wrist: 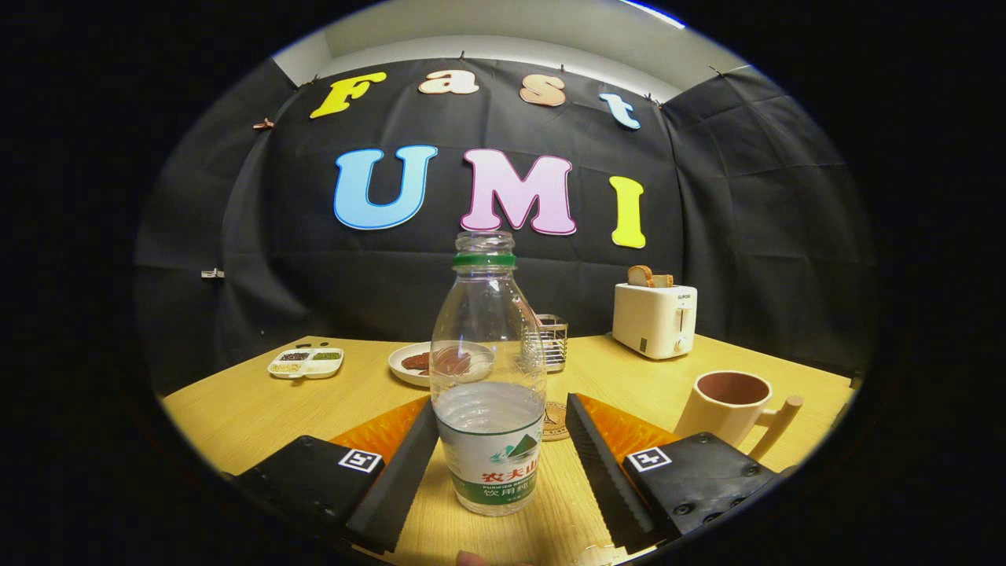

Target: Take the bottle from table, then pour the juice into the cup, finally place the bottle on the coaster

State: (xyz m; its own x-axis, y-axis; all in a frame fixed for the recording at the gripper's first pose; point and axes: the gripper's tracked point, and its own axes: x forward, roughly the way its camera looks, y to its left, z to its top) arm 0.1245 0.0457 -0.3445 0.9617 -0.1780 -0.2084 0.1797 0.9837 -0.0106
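Observation:
A clear plastic bottle point(489, 377) stands upright on the wooden table point(236, 409), uncapped, with a green ring at its neck and clear liquid filling its lower part. It sits between the fingers of my gripper point(501, 405), which is open. The left finger lies close against the bottle's side, while a gap shows between the bottle and the right finger. A small round coaster point(556, 422) lies just behind the bottle, by the right finger's tip. A beige cup point(731, 409) with a wooden handle stands beyond the right finger, empty.
A white toaster point(655, 318) with bread in it stands at the back right. A plate of food point(416, 363), a wire rack point(554, 342) and a divided snack dish point(306, 363) sit further back behind the bottle and to the left.

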